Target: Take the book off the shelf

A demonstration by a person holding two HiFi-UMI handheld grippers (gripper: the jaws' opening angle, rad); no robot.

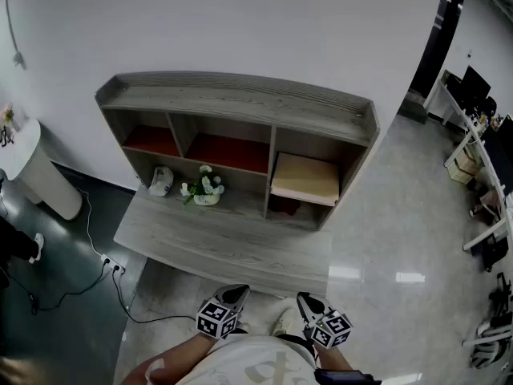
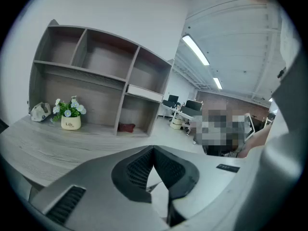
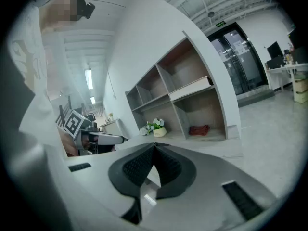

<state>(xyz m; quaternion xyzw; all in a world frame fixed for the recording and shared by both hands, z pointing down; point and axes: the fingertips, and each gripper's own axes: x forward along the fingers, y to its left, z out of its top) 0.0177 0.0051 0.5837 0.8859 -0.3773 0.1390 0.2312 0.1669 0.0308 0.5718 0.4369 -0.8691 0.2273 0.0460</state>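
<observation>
The book (image 1: pixel 304 180) is a pale tan volume lying flat on the middle board of the right compartment of the grey wooden shelf unit (image 1: pixel 240 95). It also shows as a light slab in the left gripper view (image 2: pixel 144 91) and in the right gripper view (image 3: pixel 192 86). My left gripper (image 1: pixel 237 292) and right gripper (image 1: pixel 307 299) hang close to the person's body, below the shelf's low front ledge and far from the book. In both gripper views the left gripper (image 2: pixel 153 149) and the right gripper (image 3: pixel 154 146) show dark pads meeting at the tips, shut with nothing between them.
A small pot of white flowers (image 1: pixel 206 190) and a pale little object (image 1: pixel 161 180) stand on the lower board at the left. A red item (image 1: pixel 282 205) lies under the book's board. A white pedestal (image 1: pixel 36 171) and floor cables (image 1: pixel 104 271) are at the left, desks (image 1: pixel 481 135) at the right.
</observation>
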